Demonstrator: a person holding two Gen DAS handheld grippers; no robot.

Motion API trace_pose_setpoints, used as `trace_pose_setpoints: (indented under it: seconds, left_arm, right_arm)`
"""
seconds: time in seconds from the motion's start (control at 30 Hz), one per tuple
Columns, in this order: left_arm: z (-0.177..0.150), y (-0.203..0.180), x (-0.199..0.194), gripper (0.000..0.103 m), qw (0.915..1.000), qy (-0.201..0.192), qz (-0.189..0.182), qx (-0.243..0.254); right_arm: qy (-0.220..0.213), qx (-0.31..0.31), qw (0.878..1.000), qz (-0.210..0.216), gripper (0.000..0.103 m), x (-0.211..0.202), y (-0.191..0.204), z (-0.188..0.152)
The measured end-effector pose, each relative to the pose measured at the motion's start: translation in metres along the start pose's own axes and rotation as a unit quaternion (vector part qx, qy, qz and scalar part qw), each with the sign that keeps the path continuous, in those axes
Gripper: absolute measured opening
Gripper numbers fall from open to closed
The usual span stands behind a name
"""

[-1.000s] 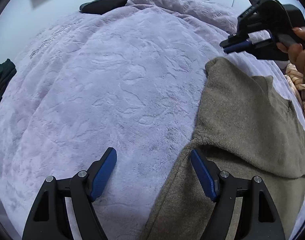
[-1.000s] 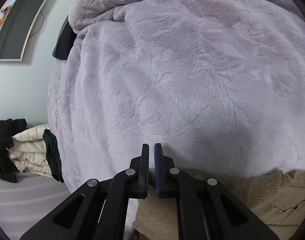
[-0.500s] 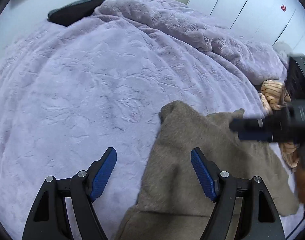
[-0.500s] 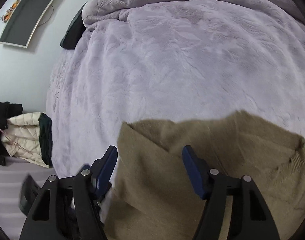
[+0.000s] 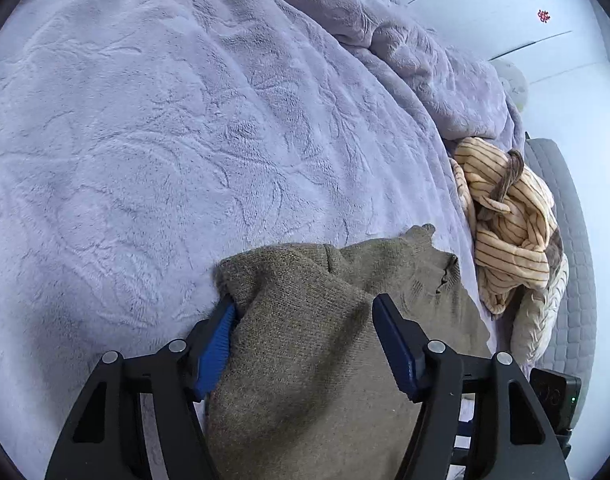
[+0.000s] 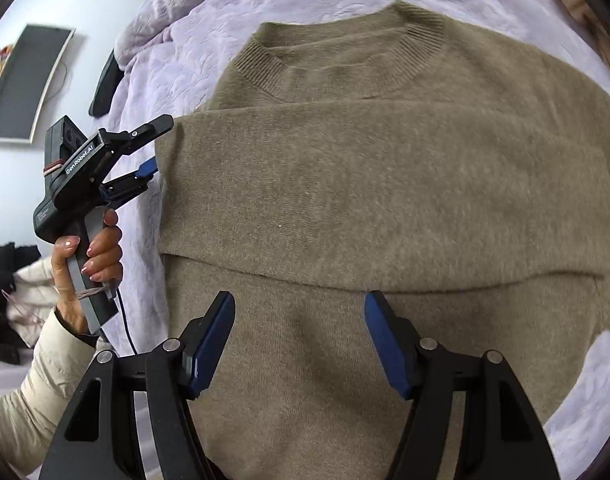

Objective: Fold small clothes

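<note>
An olive-brown knit sweater [image 6: 385,184] lies flat on the lilac bed blanket [image 6: 209,32], collar at the far end, with a sleeve folded straight across its chest. My right gripper [image 6: 299,336] is open and hovers over the sweater's lower body, holding nothing. My left gripper [image 5: 303,334] is open at the sweater's left edge [image 5: 305,320], its jaws around the folded side; it also shows in the right wrist view [image 6: 151,148], open beside the sleeve fold.
A striped cream garment [image 5: 509,236] lies bunched at the bed's right edge beside a grey quilted surface [image 5: 565,240]. A rumpled duvet [image 5: 405,48] sits at the far side. Dark and cream clothes [image 6: 13,292] lie off the bed's left. A wall monitor [image 6: 25,80] hangs behind.
My right gripper opened and pulled back over the sweater's body, leaving the sleeve laid across the chest. My left gripper swung right and closed in on the sweater's left edge.
</note>
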State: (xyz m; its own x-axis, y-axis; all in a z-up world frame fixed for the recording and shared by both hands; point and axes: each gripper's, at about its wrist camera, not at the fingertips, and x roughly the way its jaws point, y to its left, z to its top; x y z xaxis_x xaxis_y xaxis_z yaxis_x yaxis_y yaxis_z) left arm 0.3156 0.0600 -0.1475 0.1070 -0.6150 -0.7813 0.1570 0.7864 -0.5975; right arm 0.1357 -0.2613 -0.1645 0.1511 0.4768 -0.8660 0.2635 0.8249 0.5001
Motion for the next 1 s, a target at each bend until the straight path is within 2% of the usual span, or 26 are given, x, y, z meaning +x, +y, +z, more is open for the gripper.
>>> trace_pose_setpoints:
  seconds: [0.07,0.1,0.17,0.23,0.3,0.37,0.43,0.5,0.53,0.57,0.63,0.77,0.9,0.93,0.97,1.0]
  left_arm:
    - [0.002,-0.001,0.005,0.021,0.9999,0.004,0.012,0.008]
    - [0.002,-0.001,0.004,0.018,0.9999,0.0,0.008,0.007]
    - [0.001,-0.009,-0.009,0.015,0.9991,-0.038,0.001,0.02]
    - [-0.003,-0.021,-0.024,0.015,0.9963,-0.073,0.006,0.045]
    - [-0.005,-0.018,-0.027,0.015,0.9942,-0.09,0.029,0.052]
    - [-0.005,0.007,-0.02,0.015,0.9948,-0.082,0.057,0.021]
    - [-0.004,0.036,-0.015,0.015,0.9947,-0.073,0.069,-0.021]
    - [-0.005,0.048,-0.019,0.016,0.995,-0.075,0.045,-0.049]
    - [-0.005,0.046,-0.025,0.021,0.9946,-0.078,0.052,-0.046]
    - [-0.005,0.042,-0.031,0.03,0.9936,-0.084,0.067,-0.035]
    - [-0.005,0.033,-0.049,0.035,0.989,-0.106,0.103,-0.007]
    - [-0.012,0.023,-0.071,0.035,0.985,-0.115,0.127,0.018]
    - [-0.037,-0.003,-0.068,0.035,0.9867,-0.092,0.12,0.059]
    - [-0.048,-0.011,-0.059,0.04,0.9862,-0.082,0.123,0.074]
    - [-0.057,-0.017,-0.049,0.057,0.9839,-0.077,0.137,0.084]
    - [-0.066,-0.019,-0.039,0.06,0.9792,-0.074,0.164,0.093]
  right_arm:
    - [-0.003,0.006,1.0,0.009,0.068,-0.001,-0.003,-0.002]
    - [-0.004,0.008,1.0,0.014,0.067,-0.001,-0.004,-0.003]
    - [-0.007,0.006,1.0,0.019,0.057,-0.006,-0.006,-0.005]
    - [-0.013,-0.003,1.0,0.021,0.052,-0.008,-0.005,-0.006]
    - [-0.015,-0.009,1.0,0.02,0.052,-0.01,-0.004,-0.006]
    - [-0.013,-0.004,1.0,0.019,0.052,-0.007,-0.005,-0.004]
    - [-0.01,0.007,1.0,0.017,0.052,-0.002,-0.009,-0.003]
    - [-0.005,0.017,1.0,0.013,0.052,0.003,-0.015,-0.003]
    - [-0.003,0.02,1.0,0.01,0.052,0.006,-0.018,-0.003]
    - [-0.001,0.022,1.0,0.007,0.052,0.007,-0.02,-0.004]
    - [-0.002,0.024,1.0,-0.002,0.052,0.007,-0.022,-0.005]
    - [-0.041,0.023,0.999,-0.021,0.052,-0.013,-0.029,-0.004]
    - [-0.087,0.062,0.994,-0.037,0.052,-0.037,-0.051,-0.002]
    - [-0.097,0.073,0.992,-0.04,0.052,-0.042,-0.058,-0.002]
    - [-0.106,0.082,0.99,-0.038,0.052,-0.045,-0.063,-0.002]
    - [-0.113,0.088,0.989,-0.037,0.052,-0.048,-0.069,-0.002]
